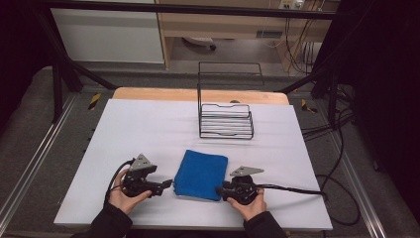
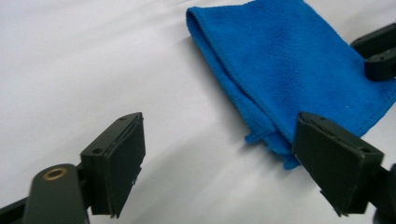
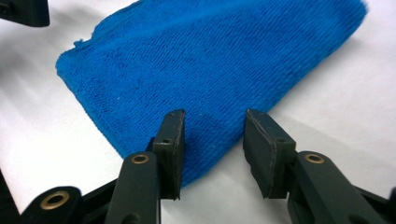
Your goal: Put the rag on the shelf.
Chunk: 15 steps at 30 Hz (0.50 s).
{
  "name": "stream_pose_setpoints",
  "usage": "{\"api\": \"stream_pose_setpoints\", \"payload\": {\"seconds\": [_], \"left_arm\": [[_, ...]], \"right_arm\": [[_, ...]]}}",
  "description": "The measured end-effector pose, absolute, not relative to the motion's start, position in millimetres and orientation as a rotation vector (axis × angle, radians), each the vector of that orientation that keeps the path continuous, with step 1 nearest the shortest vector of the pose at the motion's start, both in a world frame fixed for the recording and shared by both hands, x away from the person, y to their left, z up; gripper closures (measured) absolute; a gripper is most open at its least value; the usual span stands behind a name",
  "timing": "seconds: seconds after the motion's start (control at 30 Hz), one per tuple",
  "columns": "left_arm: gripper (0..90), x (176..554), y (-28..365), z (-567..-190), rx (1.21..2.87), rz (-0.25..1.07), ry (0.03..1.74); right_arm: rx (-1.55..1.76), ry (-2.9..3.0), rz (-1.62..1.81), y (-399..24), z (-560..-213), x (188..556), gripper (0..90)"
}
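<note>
- Left gripper [image 1: 167, 184] at the cloth's near-left corner, jaws spread wide, nothing between them; corner seen just inside the right-hand jaw in the left gripper view, not pinched.
- Blue cloth [image 1: 202, 174] folded flat on the white table [image 1: 138, 129], near the front edge, between the two grippers; probably light, soft and limp, likely to sag and unfold when lifted from one point.
- Layered edges and a small tag-like tip showing at the near-left corner [image 2: 261, 136]; best hold probably at the two near corners, pinching all layers at once, else the fold may slip apart.
- Towelling surface looks grippy, not slick; nothing fragile here.
- Right gripper [image 1: 219, 190] at the near-right corner, jaws partly parted, straddling the cloth's edge in the right gripper view, not closed on it.
- Wire rack [image 1: 226, 121] well beyond the cloth, toward the table's far edge, with a tall wire back; looks empty, nothing resting on its rails.
</note>
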<state>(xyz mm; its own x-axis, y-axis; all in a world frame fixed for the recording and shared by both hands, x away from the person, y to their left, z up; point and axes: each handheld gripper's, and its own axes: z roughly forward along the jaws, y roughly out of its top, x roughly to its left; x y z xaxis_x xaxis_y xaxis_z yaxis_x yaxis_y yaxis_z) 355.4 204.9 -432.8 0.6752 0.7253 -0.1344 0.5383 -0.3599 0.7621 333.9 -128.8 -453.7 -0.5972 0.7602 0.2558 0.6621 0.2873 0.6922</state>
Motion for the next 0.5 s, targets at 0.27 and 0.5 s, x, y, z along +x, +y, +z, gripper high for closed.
{"api": "stream_pose_setpoints", "payload": {"seconds": [0.27, 0.5], "left_arm": [[15.4, 357.9, 210.5, -434.3, 2.044, 0.282, 0.996], [14.7, 357.7, 211.0, -433.9, 2.047, 0.273, 0.989]], "right_arm": [[1.388, 2.414, 1.217, -124.0, -454.5, 331.0, 84.5], [1.381, 2.43, 1.205, -129.5, -445.8, 334.0, 87.1]]}}
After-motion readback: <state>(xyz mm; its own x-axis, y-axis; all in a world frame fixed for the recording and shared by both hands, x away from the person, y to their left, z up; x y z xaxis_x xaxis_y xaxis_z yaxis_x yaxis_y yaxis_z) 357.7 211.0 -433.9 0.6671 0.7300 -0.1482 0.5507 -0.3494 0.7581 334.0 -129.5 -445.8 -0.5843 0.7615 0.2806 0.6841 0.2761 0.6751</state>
